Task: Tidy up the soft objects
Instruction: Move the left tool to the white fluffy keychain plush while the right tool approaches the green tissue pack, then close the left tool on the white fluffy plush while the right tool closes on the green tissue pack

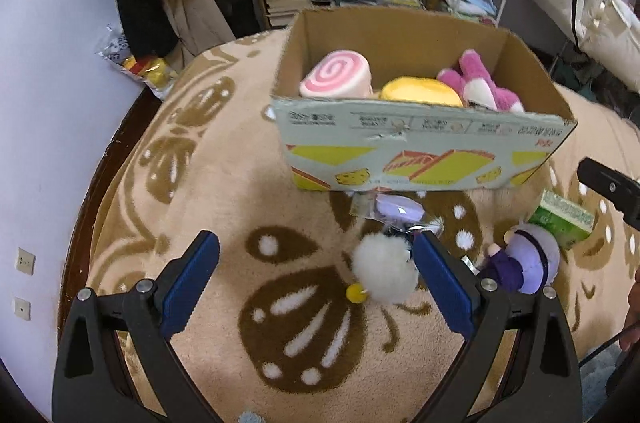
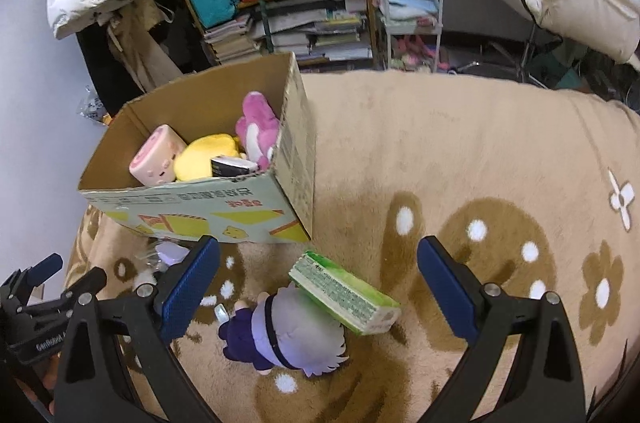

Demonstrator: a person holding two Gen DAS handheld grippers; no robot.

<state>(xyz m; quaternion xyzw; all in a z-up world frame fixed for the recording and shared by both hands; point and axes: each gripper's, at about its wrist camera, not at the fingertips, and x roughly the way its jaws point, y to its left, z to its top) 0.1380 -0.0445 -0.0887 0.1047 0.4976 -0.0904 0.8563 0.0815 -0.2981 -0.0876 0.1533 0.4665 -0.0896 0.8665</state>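
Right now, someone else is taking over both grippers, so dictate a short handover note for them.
Left gripper: open, empty, white fluffy pom-pom between its fingers.
Right gripper: open, empty, over the purple-and-lilac doll and the green packet leaning on it.
Done: pink swirl roll, yellow plush and pink plush lie in the cardboard box.
Left: pom-pom, doll, and a small lilac wrapped item by the box front, all on the blanket.

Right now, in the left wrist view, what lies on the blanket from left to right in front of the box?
White fluffy pom-pom → purple-haired doll → green packet. The clear-wrapped lilac item near the box sits above the pom-pom, so I leave it out of the order.
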